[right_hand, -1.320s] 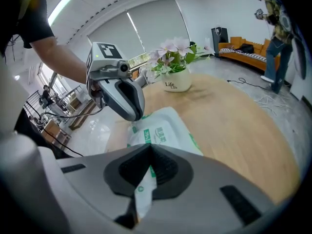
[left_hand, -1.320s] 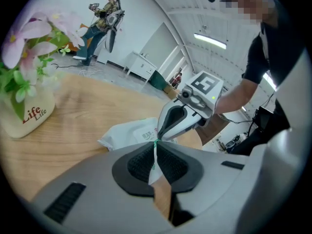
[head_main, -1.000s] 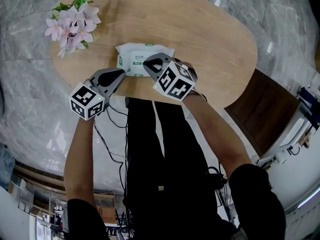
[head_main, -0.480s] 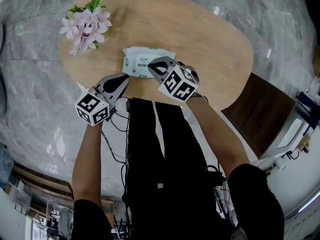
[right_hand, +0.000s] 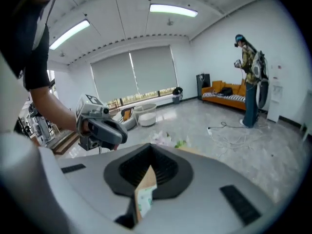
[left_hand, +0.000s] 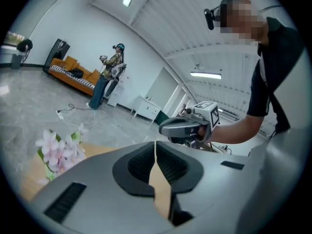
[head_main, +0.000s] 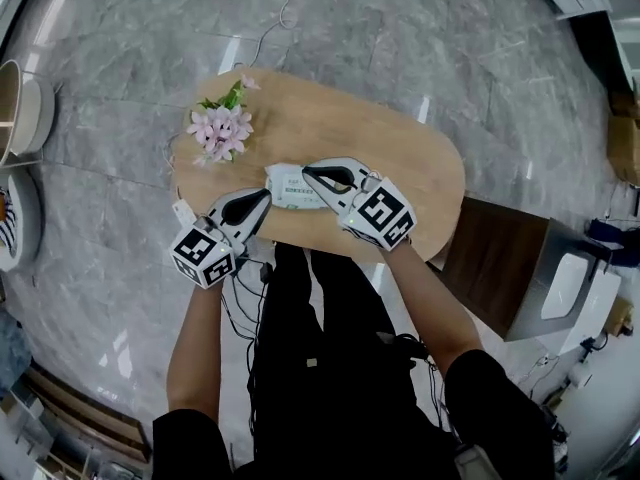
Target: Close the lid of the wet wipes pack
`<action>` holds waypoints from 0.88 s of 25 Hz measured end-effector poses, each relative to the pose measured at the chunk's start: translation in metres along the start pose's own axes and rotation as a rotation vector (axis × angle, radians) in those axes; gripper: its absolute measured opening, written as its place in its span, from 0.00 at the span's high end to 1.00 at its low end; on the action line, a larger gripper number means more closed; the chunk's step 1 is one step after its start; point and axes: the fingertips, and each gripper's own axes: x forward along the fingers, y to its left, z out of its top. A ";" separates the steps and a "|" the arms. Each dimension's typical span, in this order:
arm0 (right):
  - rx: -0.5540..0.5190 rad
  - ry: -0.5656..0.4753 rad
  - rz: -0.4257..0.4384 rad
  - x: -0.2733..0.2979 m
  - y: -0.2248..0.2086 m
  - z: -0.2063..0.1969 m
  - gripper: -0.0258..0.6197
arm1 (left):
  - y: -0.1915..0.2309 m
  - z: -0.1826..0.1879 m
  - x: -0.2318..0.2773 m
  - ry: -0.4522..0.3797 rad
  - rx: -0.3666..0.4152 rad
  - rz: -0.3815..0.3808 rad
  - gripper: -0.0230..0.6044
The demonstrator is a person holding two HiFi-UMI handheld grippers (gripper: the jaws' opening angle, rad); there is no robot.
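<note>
Wet wipes pack [head_main: 293, 188] lies at the worktop's [head_main: 420, 168] near edge, right of the flowers [head_main: 222, 128].
Left hand-held gripper [head_main: 263, 196] sits at its left end, right hand-held gripper [head_main: 308, 172] over it; both pairs of jaws are closed, empty.

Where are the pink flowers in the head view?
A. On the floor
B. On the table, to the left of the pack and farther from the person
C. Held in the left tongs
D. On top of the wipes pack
B: the flowers lie on the table, left of the pack and beyond it, with bare wood between them.
</note>
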 end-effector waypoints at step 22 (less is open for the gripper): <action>-0.227 -0.710 0.046 -0.291 0.150 0.303 0.94 | -0.239 0.278 -0.137 -0.349 0.379 -0.060 0.94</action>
